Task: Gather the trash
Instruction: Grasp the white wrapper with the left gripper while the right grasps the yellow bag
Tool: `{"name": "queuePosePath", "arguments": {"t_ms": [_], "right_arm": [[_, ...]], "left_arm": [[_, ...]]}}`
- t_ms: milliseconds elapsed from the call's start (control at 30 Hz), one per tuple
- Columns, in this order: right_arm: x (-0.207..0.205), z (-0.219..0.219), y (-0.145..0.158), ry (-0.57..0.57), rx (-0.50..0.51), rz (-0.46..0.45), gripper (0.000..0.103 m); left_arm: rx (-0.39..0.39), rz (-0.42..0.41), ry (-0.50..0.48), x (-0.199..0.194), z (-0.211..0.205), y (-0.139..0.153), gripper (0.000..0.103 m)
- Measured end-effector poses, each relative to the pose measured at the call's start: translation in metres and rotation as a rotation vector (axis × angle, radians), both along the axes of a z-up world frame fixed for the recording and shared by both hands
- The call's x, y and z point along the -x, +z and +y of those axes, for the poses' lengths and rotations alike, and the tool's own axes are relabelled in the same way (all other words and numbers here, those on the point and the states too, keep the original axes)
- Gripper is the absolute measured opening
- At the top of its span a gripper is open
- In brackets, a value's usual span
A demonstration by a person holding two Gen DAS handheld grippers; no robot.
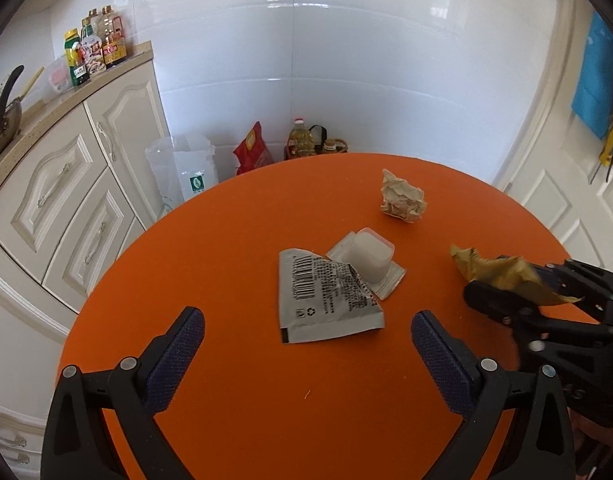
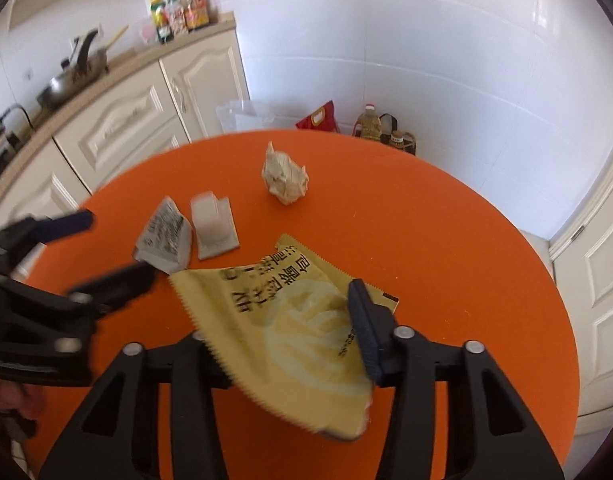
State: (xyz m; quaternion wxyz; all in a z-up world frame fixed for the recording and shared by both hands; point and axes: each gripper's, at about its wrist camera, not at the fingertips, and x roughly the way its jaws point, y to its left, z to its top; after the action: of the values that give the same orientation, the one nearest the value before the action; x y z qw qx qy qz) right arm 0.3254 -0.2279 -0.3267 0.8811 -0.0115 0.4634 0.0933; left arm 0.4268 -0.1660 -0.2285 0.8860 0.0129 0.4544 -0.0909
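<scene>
Now the right gripper (image 2: 290, 340) is clamped on a yellow wrapper (image 2: 290, 312), its jaws pinching the packet from both sides so that the sheet buckles between them; the wrapper's serrated edge juts toward the camera and its far corner reaches out over the orange table (image 2: 446, 240). From the left wrist view the same wrapper (image 1: 502, 276) shows crumpled in that gripper (image 1: 518, 292), at the table's right side.

The left gripper (image 1: 308, 338) hovers over the table with its jaws spread wide and nothing between them. Just beyond its fingertips lies a grey packet (image 1: 326, 300) printed with a barcode, flat on the table near its middle. Touching the packet's far edge is a small white plastic cup (image 1: 370, 258), resting on its peeled lid. Farther across the table from the packet, well apart, sits a ball of crumpled paper (image 1: 402, 196).

Past the table's far edge, on the floor by the wall, stand a clear plastic bag (image 1: 186, 168), a red bag (image 1: 252, 152) and an oil bottle (image 1: 300, 140). Left of the table runs a cream cabinet (image 1: 66, 184) with bottles (image 1: 94, 48) on its counter.
</scene>
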Motion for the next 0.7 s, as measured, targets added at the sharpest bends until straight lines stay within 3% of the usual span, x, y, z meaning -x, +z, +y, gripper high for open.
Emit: {"name": "queuePosePath", "arguments": {"t_ms": [100,133,167,367,467,567,700], "right_arm": [[0.004,0.000,0.005,0.004,-0.003,-0.006,0.030],[0.005,0.000,0.006,0.002,-0.007,-0.009,0.029],[0.006,-0.001,0.007,-0.001,-0.014,-0.011,0.027],[0.013,-0.010,0.014,-0.028,-0.074,-0.020,0.022],[0.019,-0.014,0.019,-0.044,-0.106,-0.024,0.020],[0.025,-0.017,0.024,-0.057,-0.125,-0.029,0.018],[0.036,-0.022,0.029,-0.070,-0.149,-0.032,0.016]], "left_arm": [[0.002,0.024,-0.013,0.009,-0.004,-0.015,0.093],[0.005,0.035,-0.017,0.005,-0.006,-0.019,0.084],[0.004,0.047,-0.020,-0.001,-0.007,-0.023,0.082],[-0.006,0.006,-0.025,-0.014,-0.013,-0.030,0.044],[0.033,0.011,-0.024,-0.018,-0.007,-0.035,0.041],[0.063,0.014,-0.018,-0.019,-0.001,-0.040,0.031],[0.093,0.012,-0.008,-0.012,0.010,-0.044,0.028]]}}
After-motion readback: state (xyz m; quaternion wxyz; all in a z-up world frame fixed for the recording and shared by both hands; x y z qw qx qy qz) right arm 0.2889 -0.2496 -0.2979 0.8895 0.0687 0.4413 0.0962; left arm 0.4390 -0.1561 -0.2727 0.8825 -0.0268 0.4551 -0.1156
